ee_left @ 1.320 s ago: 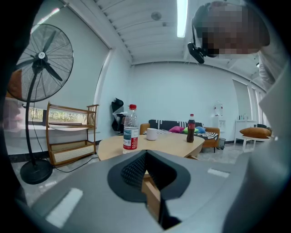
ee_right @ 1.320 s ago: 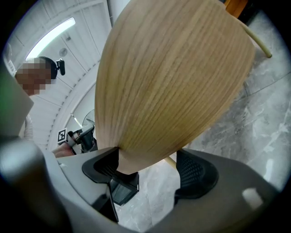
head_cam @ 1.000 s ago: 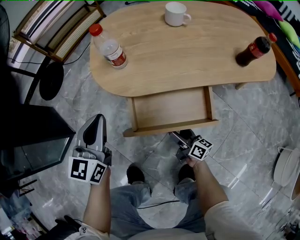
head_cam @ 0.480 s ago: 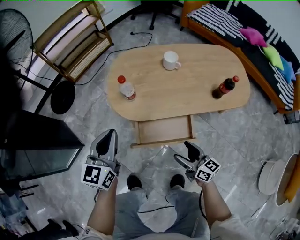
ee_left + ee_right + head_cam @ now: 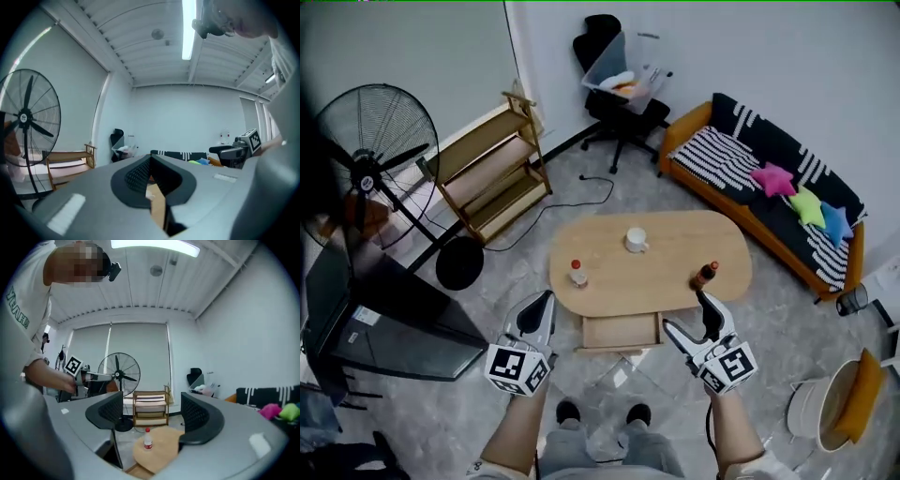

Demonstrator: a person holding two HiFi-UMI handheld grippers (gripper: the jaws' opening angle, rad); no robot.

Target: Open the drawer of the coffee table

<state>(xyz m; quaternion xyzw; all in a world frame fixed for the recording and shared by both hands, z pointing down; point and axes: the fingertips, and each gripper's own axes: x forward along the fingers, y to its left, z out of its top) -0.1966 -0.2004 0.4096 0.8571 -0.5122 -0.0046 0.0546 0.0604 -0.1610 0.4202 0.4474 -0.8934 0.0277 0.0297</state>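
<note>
The oval wooden coffee table [image 5: 661, 281] stands far below in the head view, its drawer [image 5: 622, 331] pulled out toward me. Both grippers are held high and level, well above the table and touching nothing. My left gripper [image 5: 544, 305] is shut, its dark pads pressed together [image 5: 151, 180] with nothing between them. My right gripper [image 5: 692, 319] is open and empty. Between its pads in the right gripper view [image 5: 152, 416] I see the table's end [image 5: 161, 451] and a water bottle [image 5: 148, 438].
On the table stand a white mug [image 5: 636, 240], a water bottle [image 5: 577, 273] and a cola bottle [image 5: 705, 275]. Around it are a striped sofa [image 5: 759, 187], a pedestal fan [image 5: 370, 155], a wooden shelf [image 5: 492, 178], an office chair [image 5: 614, 84] and a black cabinet [image 5: 384, 319].
Both grippers have risen far above the open drawer and the head view has pulled back to show the whole room. The right gripper has rolled. The drawer stays pulled out.
</note>
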